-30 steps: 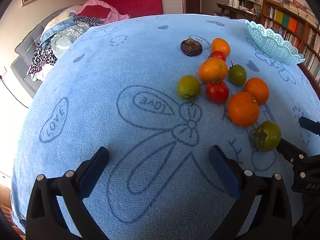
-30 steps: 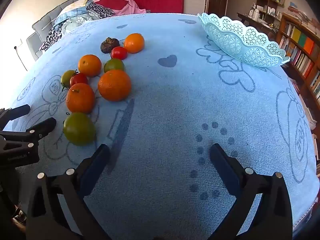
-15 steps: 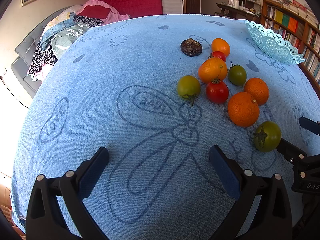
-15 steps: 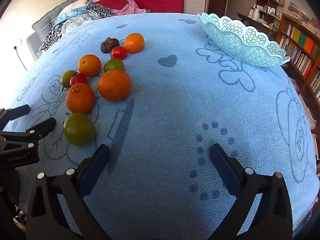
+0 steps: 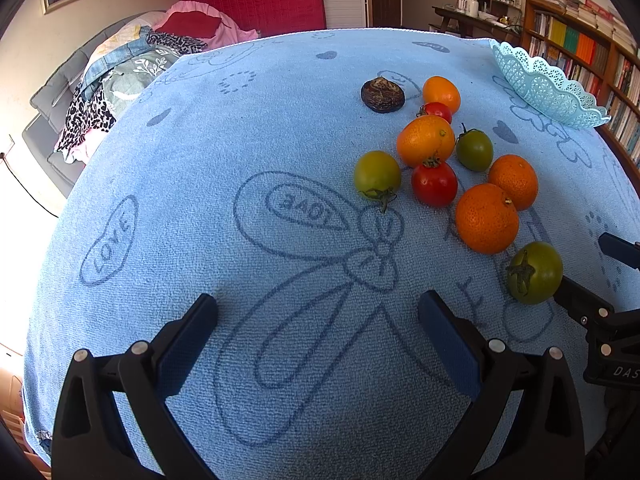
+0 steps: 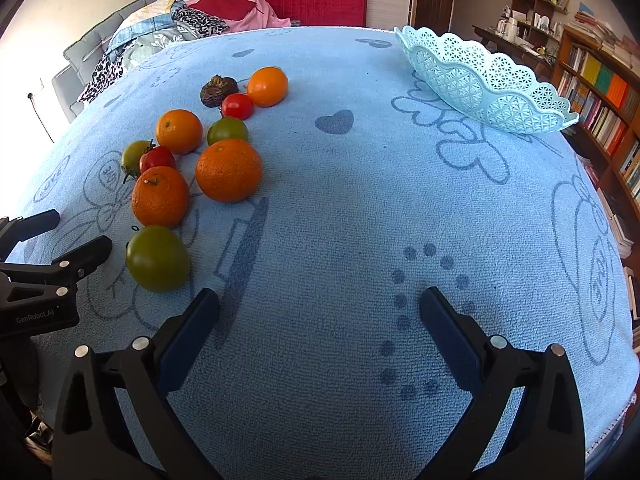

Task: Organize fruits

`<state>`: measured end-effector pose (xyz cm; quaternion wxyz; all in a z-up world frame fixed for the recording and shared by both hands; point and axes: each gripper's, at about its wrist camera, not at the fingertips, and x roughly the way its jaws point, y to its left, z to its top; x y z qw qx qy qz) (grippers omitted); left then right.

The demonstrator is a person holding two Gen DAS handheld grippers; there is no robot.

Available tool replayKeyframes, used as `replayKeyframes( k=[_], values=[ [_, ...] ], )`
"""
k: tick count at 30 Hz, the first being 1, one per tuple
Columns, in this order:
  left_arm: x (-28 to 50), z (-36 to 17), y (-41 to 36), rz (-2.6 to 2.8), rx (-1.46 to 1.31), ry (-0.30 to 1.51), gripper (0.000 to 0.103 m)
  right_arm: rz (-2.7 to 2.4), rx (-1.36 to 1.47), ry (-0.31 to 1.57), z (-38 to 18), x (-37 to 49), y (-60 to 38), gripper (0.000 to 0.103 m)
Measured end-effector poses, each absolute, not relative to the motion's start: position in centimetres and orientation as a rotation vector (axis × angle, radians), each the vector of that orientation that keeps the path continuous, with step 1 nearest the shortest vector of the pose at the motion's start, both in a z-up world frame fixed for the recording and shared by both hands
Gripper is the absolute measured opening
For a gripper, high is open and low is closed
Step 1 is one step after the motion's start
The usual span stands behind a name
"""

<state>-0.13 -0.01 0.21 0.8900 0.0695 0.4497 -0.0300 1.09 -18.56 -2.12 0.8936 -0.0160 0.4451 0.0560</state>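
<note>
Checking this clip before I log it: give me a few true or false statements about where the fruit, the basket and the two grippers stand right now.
1. Both the left gripper and the right gripper are open and hold nothing. True.
2. Some fruit already lies in the lace basket. False: no fruit shows in it; all of it sits on the blue cloth.
3. The fruit nearest the right gripper is a green tomato. True.
4. There are four red tomatoes. False: two, one small and one larger.
5. The dark wrinkled fruit lies at the far end of the cluster. True.
</note>
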Motion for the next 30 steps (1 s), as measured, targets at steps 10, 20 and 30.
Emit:
replayKeyframes(
  k=[10, 20, 30],
  values=[
    [-0.17, 0.34, -0.14, -0.062, 0.143, 0.932, 0.098, 0.116, -0.033, 0.923, -2.05, 1.0, -18.48, 0.101],
    [-0.18, 0.34, -0.2, -0.062, 0.143, 0.932, 0.098, 0.116, -0.033, 0.922, -2.06, 1.01, -18.49, 0.101],
    [-0.18, 0.34, -0.15, -0.062, 0.143, 0.932, 0.098, 0.119, -0.031, 0.924, -2.09, 1.02, -18.56, 0.101]
  ],
)
